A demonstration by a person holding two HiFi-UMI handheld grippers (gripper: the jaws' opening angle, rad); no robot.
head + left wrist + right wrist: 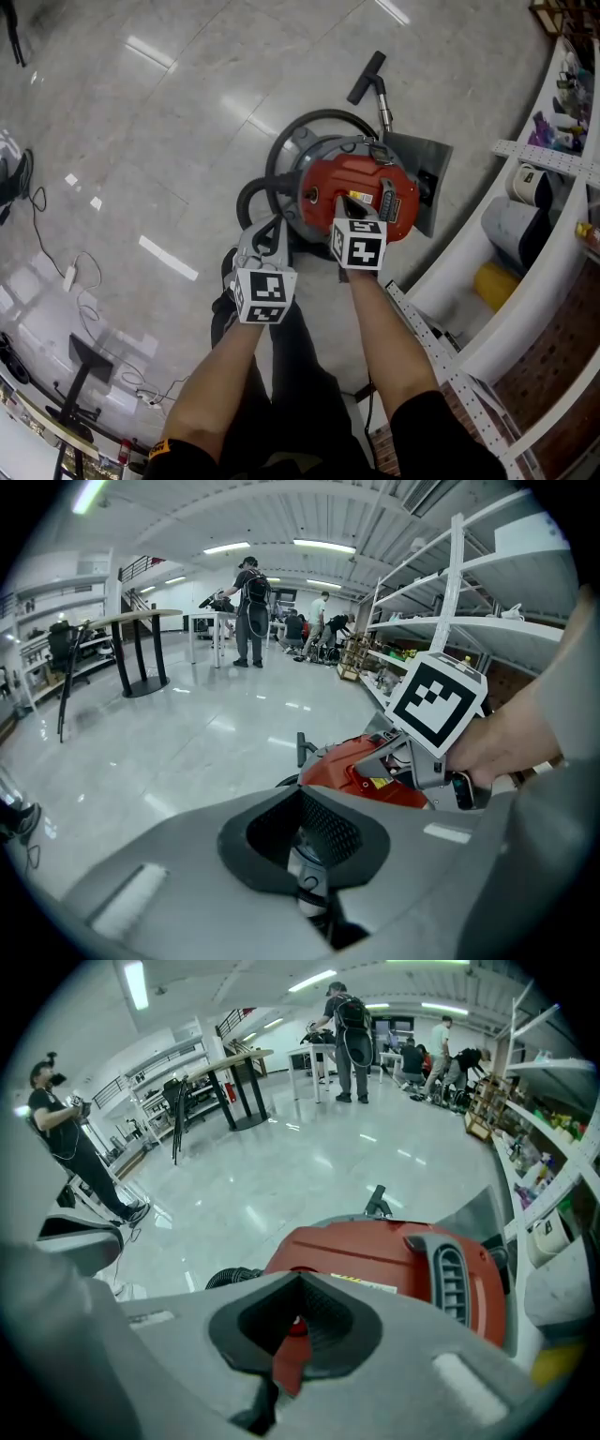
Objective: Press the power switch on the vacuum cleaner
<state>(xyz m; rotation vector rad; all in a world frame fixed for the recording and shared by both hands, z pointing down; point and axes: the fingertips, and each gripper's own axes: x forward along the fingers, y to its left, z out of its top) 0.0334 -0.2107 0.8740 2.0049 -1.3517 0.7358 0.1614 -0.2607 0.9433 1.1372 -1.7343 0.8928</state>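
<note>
The vacuum cleaner (pixel 323 185) stands on the floor in front of me, with a red top (pixel 375 1251) on a steel drum and a black hose (pixel 281 150) looped round its left side. My right gripper (pixel 354 202) is shut, its tips (pixel 300 1279) down on the red top near the middle; red shows through the gap behind the tips. I cannot pick out the switch itself under them. My left gripper (pixel 274 223) is shut too, beside the drum's left edge and over the hose, and it holds nothing (pixel 300 794). In the left gripper view the right gripper's cube (pixel 436 705) rests over the red top (pixel 352 761).
White shelving (pixel 525 281) with bottles and containers runs along the right. A grey panel (pixel 427 178) leans behind the vacuum, and the floor nozzle (pixel 367 77) lies beyond it. Cables (pixel 75 272) trail at the left. People (pixel 248 611) and tables stand far off.
</note>
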